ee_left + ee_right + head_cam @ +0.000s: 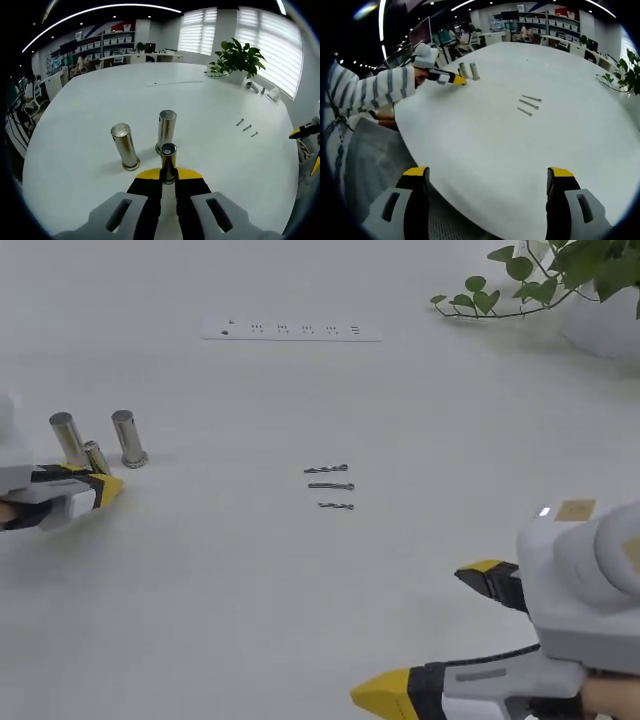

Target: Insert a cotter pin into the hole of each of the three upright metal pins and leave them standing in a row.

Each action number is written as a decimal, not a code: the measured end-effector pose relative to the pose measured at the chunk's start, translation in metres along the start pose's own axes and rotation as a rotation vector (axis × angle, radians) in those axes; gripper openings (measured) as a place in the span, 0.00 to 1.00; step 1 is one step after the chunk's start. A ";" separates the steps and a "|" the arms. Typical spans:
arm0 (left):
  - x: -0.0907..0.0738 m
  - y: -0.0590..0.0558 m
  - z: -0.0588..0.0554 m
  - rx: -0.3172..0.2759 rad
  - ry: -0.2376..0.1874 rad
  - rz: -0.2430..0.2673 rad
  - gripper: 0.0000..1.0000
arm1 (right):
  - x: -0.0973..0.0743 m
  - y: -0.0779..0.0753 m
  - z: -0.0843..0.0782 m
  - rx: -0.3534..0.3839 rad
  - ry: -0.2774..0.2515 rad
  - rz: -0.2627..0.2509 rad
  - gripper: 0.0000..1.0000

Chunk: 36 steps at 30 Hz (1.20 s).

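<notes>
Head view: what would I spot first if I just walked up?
Probably the shiny metal pins standing far left on the white table, with the left tongs closed on the nearest pin. Next come three little cotter pins lying in the middle. The right tongs are wide open at the bottom right.

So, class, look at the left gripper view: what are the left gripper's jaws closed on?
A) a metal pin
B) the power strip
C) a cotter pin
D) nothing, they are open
A: the left gripper has its yellow-tipped jaws pressed against the base of the nearest metal pin, while the three cotter pins lie apart on the table.
</notes>
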<state>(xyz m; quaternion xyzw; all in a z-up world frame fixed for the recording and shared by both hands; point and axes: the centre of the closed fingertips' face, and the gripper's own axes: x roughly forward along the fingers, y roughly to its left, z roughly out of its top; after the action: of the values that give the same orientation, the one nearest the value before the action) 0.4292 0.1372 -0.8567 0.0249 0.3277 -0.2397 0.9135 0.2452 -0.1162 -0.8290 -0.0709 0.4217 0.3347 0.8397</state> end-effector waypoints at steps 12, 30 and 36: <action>-0.004 -0.017 -0.001 -0.032 0.003 -0.033 0.07 | 0.001 0.001 -0.001 0.014 -0.005 0.014 0.98; -0.036 -0.077 0.005 -0.008 -0.046 -0.135 0.07 | -0.004 0.004 0.015 -0.003 -0.066 0.054 0.97; -0.042 -0.102 -0.002 -0.005 -0.042 -0.155 0.07 | -0.003 0.007 0.012 -0.022 -0.052 0.068 0.97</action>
<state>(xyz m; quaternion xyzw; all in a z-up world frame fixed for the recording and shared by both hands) 0.3534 0.0648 -0.8212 -0.0079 0.3098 -0.3094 0.8990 0.2476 -0.1077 -0.8185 -0.0571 0.3980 0.3695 0.8377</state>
